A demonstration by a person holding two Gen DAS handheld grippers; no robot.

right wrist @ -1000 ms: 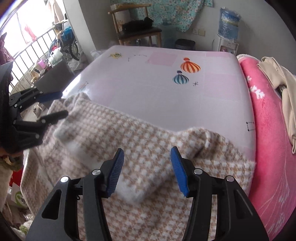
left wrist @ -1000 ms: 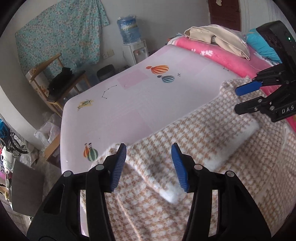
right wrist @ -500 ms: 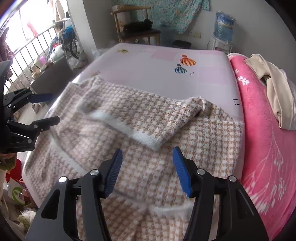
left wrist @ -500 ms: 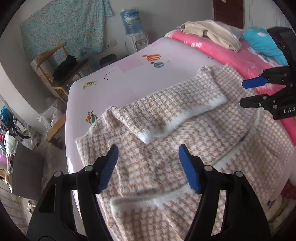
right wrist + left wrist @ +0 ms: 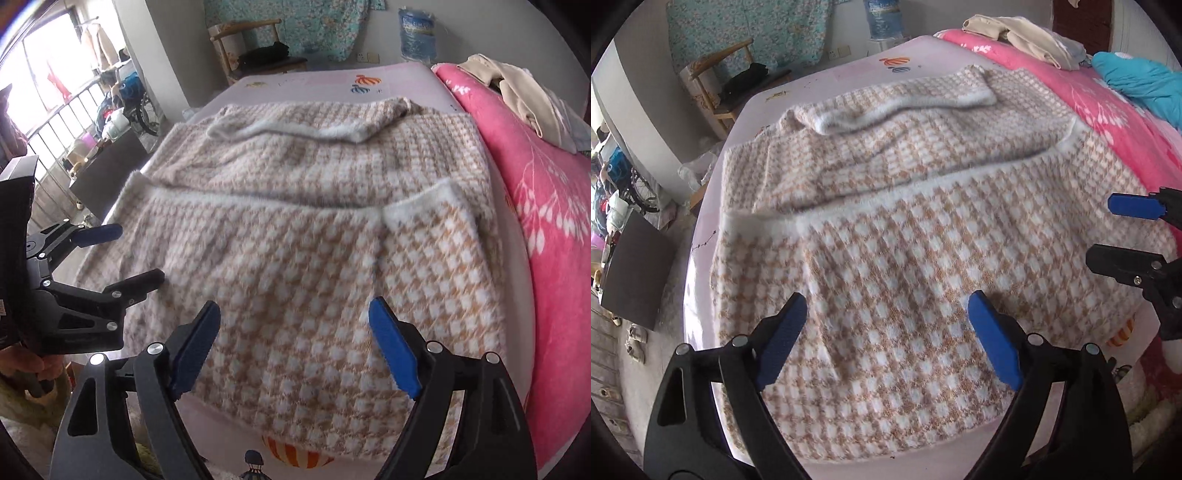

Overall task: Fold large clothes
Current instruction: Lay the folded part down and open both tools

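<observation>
A large tan-and-white checked knit garment (image 5: 908,229) (image 5: 295,251) with fluffy white trim lies spread over the pale pink bed sheet (image 5: 827,77) (image 5: 317,77). Its far part is folded across, with a sleeve lying along the top. My left gripper (image 5: 886,332) hovers above the near hem, jaws opening, nothing between the blue pads. My right gripper (image 5: 295,339) hangs likewise over the near hem, jaws opening and empty. Each gripper shows in the other's view: the right gripper (image 5: 1123,232) at the right edge, the left gripper (image 5: 129,254) at the left.
A pink floral blanket (image 5: 1108,110) (image 5: 546,192) runs along the right, with beige clothes (image 5: 1027,33) (image 5: 517,92) and a blue item (image 5: 1145,85) on it. A wooden chair (image 5: 255,51), a water dispenser (image 5: 417,37) and a dark box (image 5: 635,273) stand beyond the bed's edges.
Both grippers let go of the folded sleeve edge, drew back toward the near hem and spread their jaws wider. More of the garment now shows, lying flat with the sleeve folded across the top.
</observation>
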